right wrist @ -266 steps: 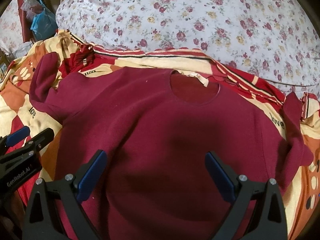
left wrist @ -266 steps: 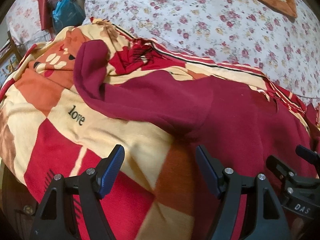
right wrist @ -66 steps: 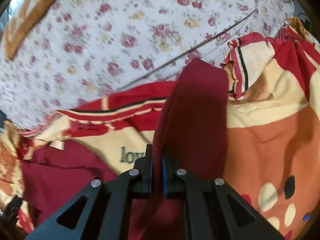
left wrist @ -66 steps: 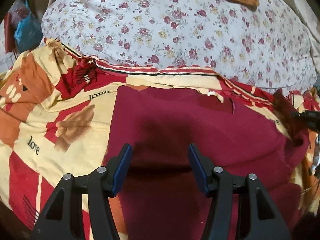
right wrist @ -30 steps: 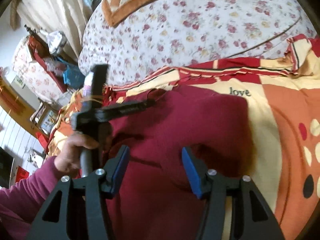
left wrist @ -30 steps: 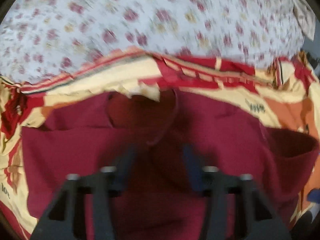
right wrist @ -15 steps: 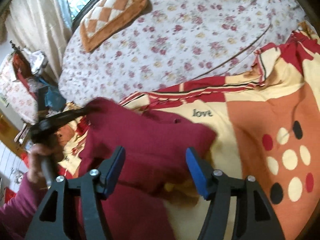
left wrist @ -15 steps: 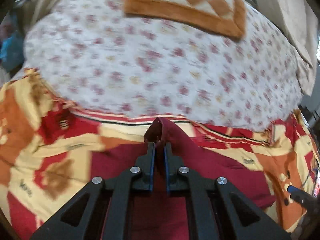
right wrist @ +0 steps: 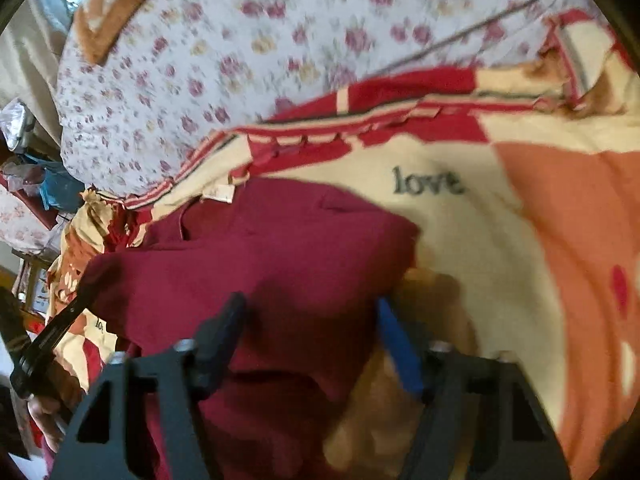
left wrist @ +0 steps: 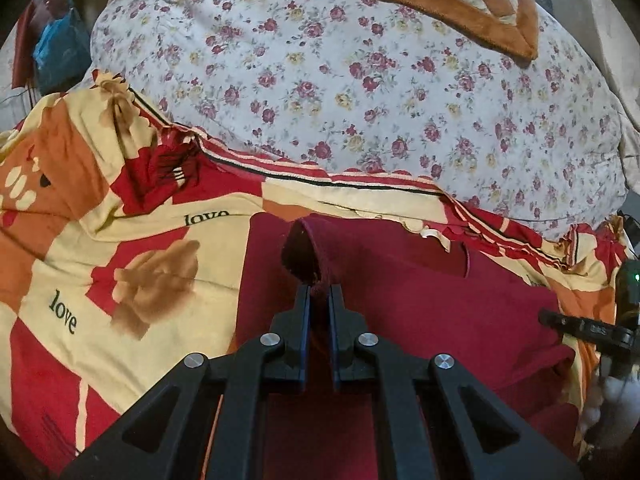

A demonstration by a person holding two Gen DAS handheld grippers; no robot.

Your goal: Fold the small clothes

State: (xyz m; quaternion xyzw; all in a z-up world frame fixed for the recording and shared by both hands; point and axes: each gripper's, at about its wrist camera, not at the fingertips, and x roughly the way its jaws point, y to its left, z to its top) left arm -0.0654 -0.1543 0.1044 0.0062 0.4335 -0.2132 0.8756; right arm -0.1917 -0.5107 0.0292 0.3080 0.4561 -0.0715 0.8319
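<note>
1. Now, far left on the bed: the patterned blanket [left wrist: 132, 248], "love" printed on it, floral quilt [left wrist: 360, 92] behind.
2. Centre: left gripper [left wrist: 319, 300], jaws clamped tight on a raised fold of the maroon sweater [left wrist: 420, 292], which lies spread on the blanket.
3. Right: right gripper [right wrist: 310, 320], jaws closing, still apart, straddling the sweater's right edge, pads not yet pressing.

Reads "love" in dark lettering on the patterned blanket [left wrist: 120, 240]: twice in the left wrist view, on cream patches at left, the upper one half hidden by a fold; once in the right wrist view, beside the maroon garment [right wrist: 280, 260].
</note>
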